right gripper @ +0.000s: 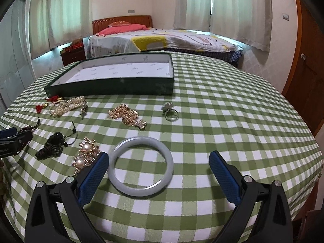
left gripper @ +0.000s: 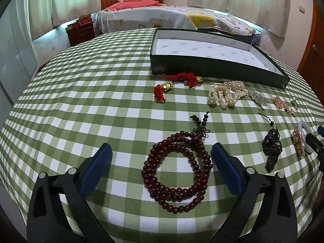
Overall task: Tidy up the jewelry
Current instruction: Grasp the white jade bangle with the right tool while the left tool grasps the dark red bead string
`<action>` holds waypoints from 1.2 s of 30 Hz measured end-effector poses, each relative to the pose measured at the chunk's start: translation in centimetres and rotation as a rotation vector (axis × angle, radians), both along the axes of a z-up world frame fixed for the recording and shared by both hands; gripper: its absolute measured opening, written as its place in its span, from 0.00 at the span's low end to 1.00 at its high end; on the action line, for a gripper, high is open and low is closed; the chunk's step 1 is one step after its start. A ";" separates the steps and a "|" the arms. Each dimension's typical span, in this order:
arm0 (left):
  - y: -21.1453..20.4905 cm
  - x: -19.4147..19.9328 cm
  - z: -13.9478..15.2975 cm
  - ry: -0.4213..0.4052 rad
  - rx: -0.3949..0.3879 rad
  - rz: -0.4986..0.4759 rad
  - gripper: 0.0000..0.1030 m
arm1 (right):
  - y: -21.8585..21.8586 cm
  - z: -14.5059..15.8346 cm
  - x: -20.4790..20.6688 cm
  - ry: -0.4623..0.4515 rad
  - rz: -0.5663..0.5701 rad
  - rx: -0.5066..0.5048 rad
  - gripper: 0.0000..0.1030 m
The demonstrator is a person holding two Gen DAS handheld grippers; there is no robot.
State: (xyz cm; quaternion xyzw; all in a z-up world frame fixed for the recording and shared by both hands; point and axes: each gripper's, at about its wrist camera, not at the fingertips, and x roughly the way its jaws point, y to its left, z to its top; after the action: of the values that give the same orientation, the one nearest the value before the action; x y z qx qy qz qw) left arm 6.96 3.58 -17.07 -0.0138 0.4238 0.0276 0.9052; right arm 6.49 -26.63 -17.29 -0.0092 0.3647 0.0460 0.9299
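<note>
Left tongs point(left gripper: 161, 160) spread wide around the beads point(left gripper: 177, 170); right tongs point(right gripper: 159, 163), also spread, frame the bangle point(right gripper: 141, 166) at lower centre.

left gripper point(left gripper: 161, 169): my jaws spread wide, bead necklace point(left gripper: 176, 172) between, cloth point(left gripper: 81, 93) bare to the left
right gripper point(right gripper: 159, 171): my jaws wide, bangle point(right gripper: 141, 166) between, gold brooch point(right gripper: 86, 156) touching left finger
right side: bare checks
box point(right gripper: 113, 86): open top, pearls point(right gripper: 67, 105) crowd its near wall

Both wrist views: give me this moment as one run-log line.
left gripper: open over red bead mala | right gripper: open around jade bangle | box: empty | nothing held
</note>
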 end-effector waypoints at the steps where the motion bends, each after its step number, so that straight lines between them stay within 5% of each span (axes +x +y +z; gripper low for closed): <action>1: 0.0 0.0 0.0 0.001 0.003 0.002 0.96 | -0.1 0.0 0.0 0.003 -0.001 0.005 0.94; 25: -0.2 -0.5 0.0 -0.014 0.001 0.002 0.96 | -0.5 -1.0 1.1 0.037 -0.014 -0.001 0.93; 28: -0.2 -0.6 0.0 -0.011 0.004 0.001 0.95 | -0.7 -0.9 0.8 0.031 -0.021 0.001 0.87; 29: -0.2 -0.7 0.0 -0.012 0.004 -0.001 0.94 | -0.8 -0.8 0.7 0.025 -0.020 0.005 0.78; 31: -0.3 -1.1 0.2 -0.018 0.003 -0.011 0.85 | -0.7 -0.7 0.5 0.017 -0.020 0.005 0.67; 36: -1.3 -1.8 0.6 -0.040 0.005 -0.069 0.61 | -0.7 -0.6 0.4 0.016 -0.019 0.008 0.67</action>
State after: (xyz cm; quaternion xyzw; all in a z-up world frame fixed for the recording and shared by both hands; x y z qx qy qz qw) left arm 5.14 2.25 -16.49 0.0025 0.4060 -0.0031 0.9139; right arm 6.91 -27.37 -17.92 -0.0017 0.3721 0.0385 0.9274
